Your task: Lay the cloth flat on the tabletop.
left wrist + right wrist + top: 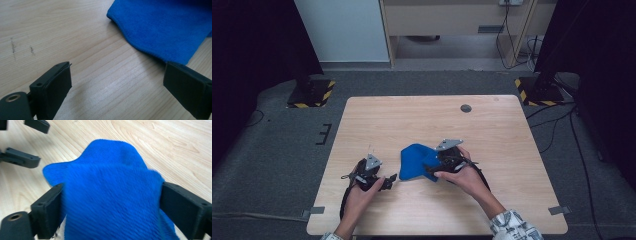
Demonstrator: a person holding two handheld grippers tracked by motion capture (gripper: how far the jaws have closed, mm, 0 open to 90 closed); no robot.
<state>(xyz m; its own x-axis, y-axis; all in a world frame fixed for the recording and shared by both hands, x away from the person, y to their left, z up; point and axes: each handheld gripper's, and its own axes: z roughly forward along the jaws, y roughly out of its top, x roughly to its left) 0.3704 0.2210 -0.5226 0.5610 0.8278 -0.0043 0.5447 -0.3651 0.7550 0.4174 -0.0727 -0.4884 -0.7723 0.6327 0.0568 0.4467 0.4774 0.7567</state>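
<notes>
A blue cloth (414,161) lies bunched on the wooden counter (422,120), a little nearer the counter's near edge than its far edge and about midway between its left and right edges. The right claw (430,169) sits at the cloth's right side, held in the person's right hand (464,175). In the right gripper view its jaws stand wide, with the cloth (112,195) heaped up between them and filling the gap from one pad to the other (whether the pads press on the fabric cannot be told). The left claw (392,176), in the left hand (362,192), rests low over the counter just left of the cloth, pointing toward it. Its jaws are spread wide over bare wood in the left gripper view, nothing between them, and the cloth's rolled hem (140,47) lies just ahead, close to the right-hand jaw.
</notes>
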